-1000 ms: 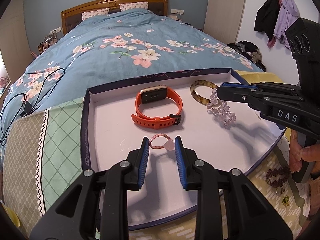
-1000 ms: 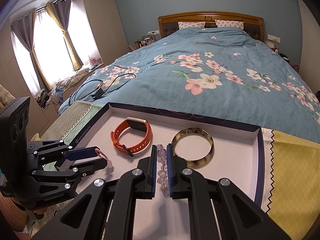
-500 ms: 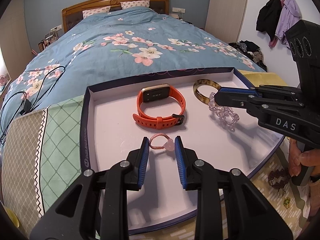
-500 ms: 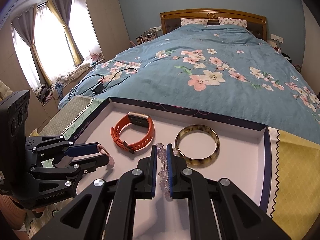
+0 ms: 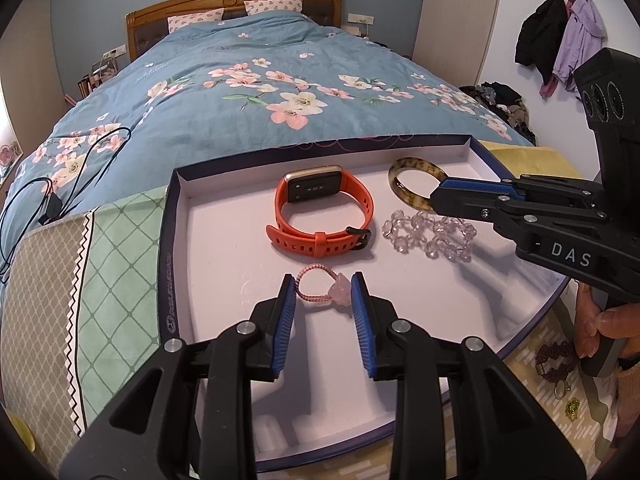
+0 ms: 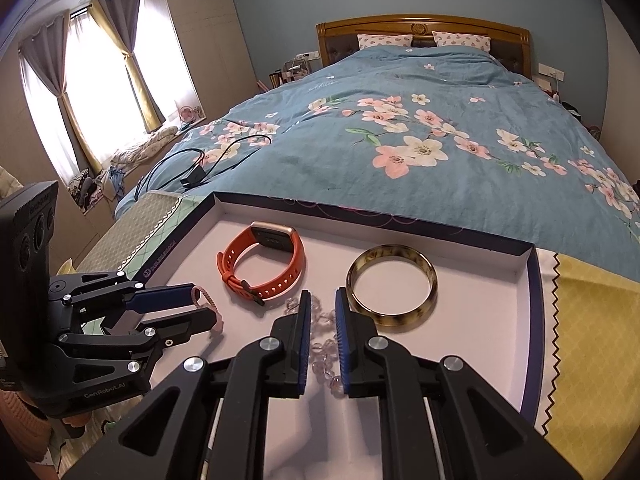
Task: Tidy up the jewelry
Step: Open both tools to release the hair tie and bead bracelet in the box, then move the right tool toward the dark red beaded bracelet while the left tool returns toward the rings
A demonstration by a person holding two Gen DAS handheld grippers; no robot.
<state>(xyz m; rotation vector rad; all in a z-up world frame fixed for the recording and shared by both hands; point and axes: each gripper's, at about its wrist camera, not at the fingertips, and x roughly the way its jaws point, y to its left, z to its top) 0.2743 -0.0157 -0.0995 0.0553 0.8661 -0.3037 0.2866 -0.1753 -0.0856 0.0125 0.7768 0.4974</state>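
Observation:
A navy-rimmed tray (image 5: 168, 240) with a white floor lies on the bed end. My left gripper (image 5: 322, 282) is shut on a pink cord bracelet (image 5: 316, 288) with a pink stone, low over the tray's near part. It shows the same grip from the side (image 6: 206, 306). My right gripper (image 6: 323, 296) has its jaws opening. The clear bead bracelet (image 6: 320, 322) lies loose on the tray between and under them, pads not pressing it. From the left wrist view the beads (image 5: 428, 236) lie flat below the right gripper (image 5: 436, 196). An orange watch (image 5: 320, 240) and a tortoiseshell bangle (image 5: 404, 168) rest further back.
The blue floral bed (image 5: 280, 80) stretches beyond the tray, with a black cable (image 5: 80, 160) on its left side. A dark beaded bracelet (image 5: 554, 356) and a small green piece (image 5: 572, 406) lie on the patterned cloth right of the tray, by a person's hand (image 5: 600, 320).
The clear bead bracelet, earlier hanging from my shut right gripper, now lies spread on the tray floor and the right jaws have parted. The left gripper and pink bracelet stayed put.

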